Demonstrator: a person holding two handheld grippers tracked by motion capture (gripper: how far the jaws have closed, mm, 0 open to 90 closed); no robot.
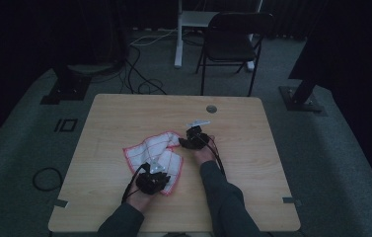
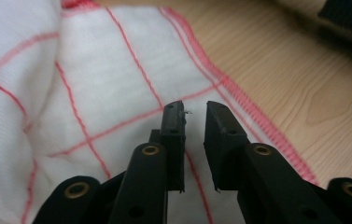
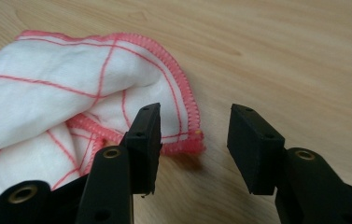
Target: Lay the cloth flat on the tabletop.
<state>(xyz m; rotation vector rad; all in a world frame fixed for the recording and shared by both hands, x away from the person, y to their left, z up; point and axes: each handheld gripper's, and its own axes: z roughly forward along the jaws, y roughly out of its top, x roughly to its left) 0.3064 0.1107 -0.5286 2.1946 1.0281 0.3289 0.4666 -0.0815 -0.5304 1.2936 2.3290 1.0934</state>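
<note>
A white cloth (image 1: 155, 154) with red grid lines and a red stitched hem lies crumpled on the wooden table (image 1: 109, 118), a little nearer the person than the table's middle. The left gripper (image 1: 157, 168) sits over the cloth's near part, toward the person's side of it. In the left gripper view its jaws stand narrowly apart above the cloth (image 2: 108, 84), with a slim gap between them and nothing pinched there; a wisp of lint clings to the tip of one jaw. The cloth's hem runs just beside that gripper, and bare table lies past the hem. The right gripper (image 1: 194, 132) is at the cloth's far right corner. In the right gripper view its jaws stand wider, with one jaw over the folded corner of the cloth (image 3: 47, 93) and the other over bare wood (image 3: 281, 56) beside the cloth. The hem's tip lies just inside that gap, close to the first jaw, and the pads do not press on it. A black chair (image 1: 233, 42) stands on the floor well beyond the cloth, past the table's far edge.
</note>
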